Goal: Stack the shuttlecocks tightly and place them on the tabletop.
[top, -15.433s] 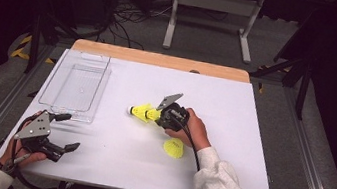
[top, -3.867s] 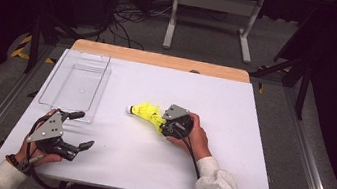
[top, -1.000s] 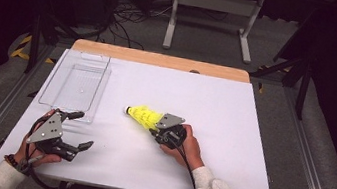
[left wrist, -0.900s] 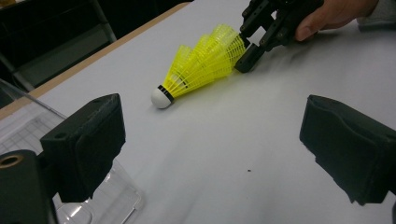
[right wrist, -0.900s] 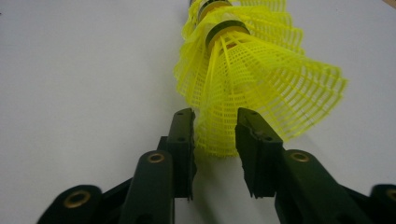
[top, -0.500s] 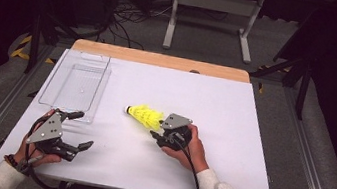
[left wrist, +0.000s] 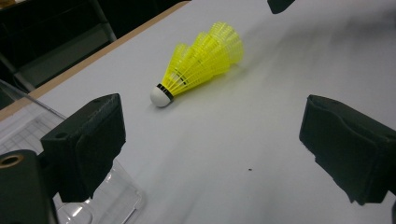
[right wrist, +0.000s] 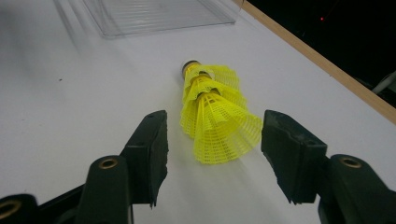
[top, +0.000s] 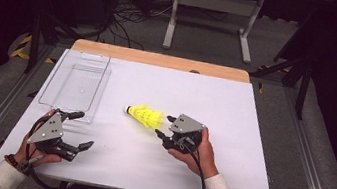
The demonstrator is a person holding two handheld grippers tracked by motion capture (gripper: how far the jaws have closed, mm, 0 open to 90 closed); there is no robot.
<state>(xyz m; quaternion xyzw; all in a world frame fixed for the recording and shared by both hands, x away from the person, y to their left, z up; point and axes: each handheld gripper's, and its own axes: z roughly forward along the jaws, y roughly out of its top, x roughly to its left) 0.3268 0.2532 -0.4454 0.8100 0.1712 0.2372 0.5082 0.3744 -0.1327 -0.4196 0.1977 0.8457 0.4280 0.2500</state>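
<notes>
Left to right: your left gripper (top: pixel 81 130) idles wide open near the clear tray (top: pixel 75 85), the nested yellow shuttlecocks (top: pixel 144 115) lie stacked mid-table, and your right gripper (top: pixel 163 126), jaws parted and touching nothing, sits just right of them, with tray delivery seemingly left.

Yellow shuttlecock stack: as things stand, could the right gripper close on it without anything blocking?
Probably yes. The right gripper is open, its jaws standing either side of the wide skirt end of the yellow shuttlecock stack, which lies on the white table with nothing between them.
</notes>
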